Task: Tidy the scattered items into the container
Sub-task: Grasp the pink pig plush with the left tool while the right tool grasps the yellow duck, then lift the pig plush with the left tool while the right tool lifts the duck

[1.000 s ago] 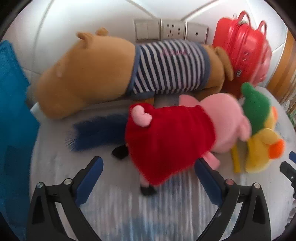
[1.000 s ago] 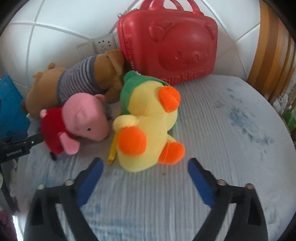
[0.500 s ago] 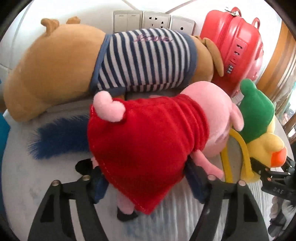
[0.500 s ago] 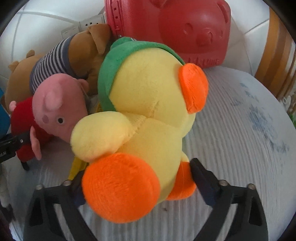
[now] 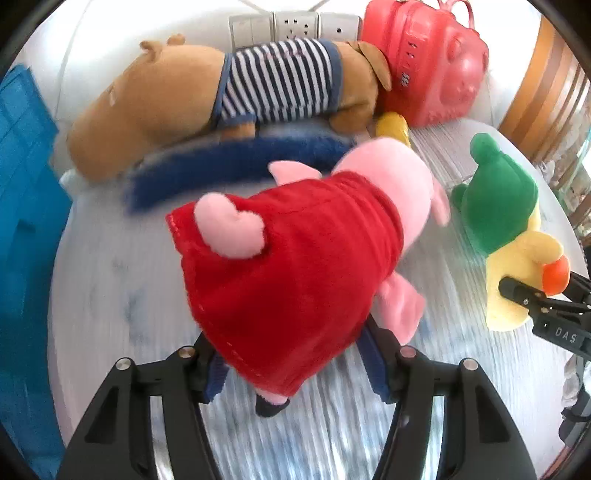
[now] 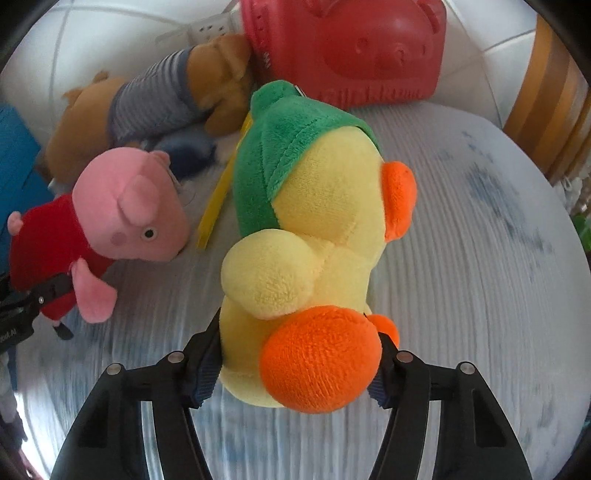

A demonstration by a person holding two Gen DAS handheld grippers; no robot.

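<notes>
A white padded wall with stitched seams rises behind the scene, and a row of 3 pale socket and switch plates is set into it near the top. Below lies a bed surface with a pale ribbed cover marked by faint blue blotches. On the right edge stands a curved wooden frame with orange-brown and lighter stripes. Bright, even daylight falls over the wall and cover, and the wall reads almost overexposed in the left wrist view.
</notes>
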